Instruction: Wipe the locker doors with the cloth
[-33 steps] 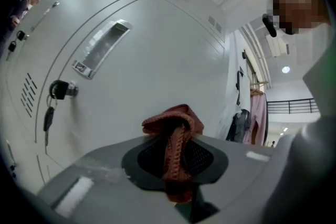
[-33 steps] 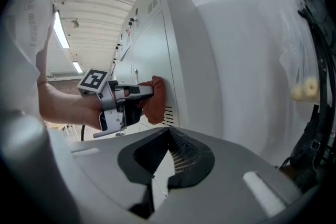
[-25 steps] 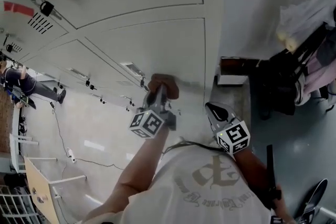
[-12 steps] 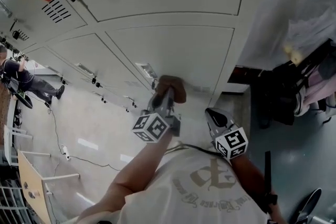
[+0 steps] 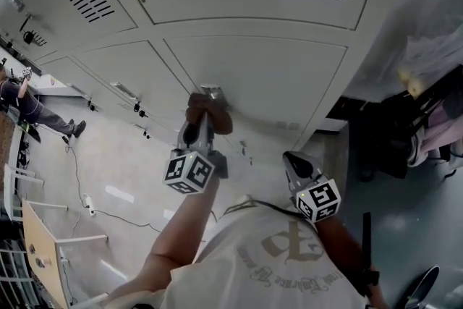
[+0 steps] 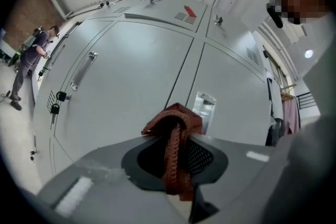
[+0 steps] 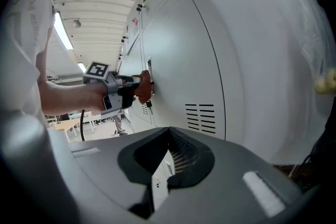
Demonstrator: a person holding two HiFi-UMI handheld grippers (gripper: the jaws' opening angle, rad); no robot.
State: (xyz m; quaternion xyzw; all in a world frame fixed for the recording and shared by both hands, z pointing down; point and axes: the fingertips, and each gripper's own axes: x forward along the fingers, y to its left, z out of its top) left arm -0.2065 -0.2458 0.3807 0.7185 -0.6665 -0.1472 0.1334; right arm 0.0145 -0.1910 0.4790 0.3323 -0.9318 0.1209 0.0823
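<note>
Clamping a rust-brown knitted cloth (image 6: pixel 178 117) between its jaws, the left gripper (image 6: pixel 176 140) holds it against a grey locker door (image 6: pixel 126 76), just beside a clear recessed handle (image 6: pixel 203 107). The right gripper (image 7: pixel 168 136) hangs apart, jaws together on nothing.

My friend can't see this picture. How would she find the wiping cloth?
Look at the big wall of pale grey lockers. On one door, the left gripper holds the cloth against the metal. It's the only reddish-brown, knitted thing; everything around it is smooth and grey.
</note>
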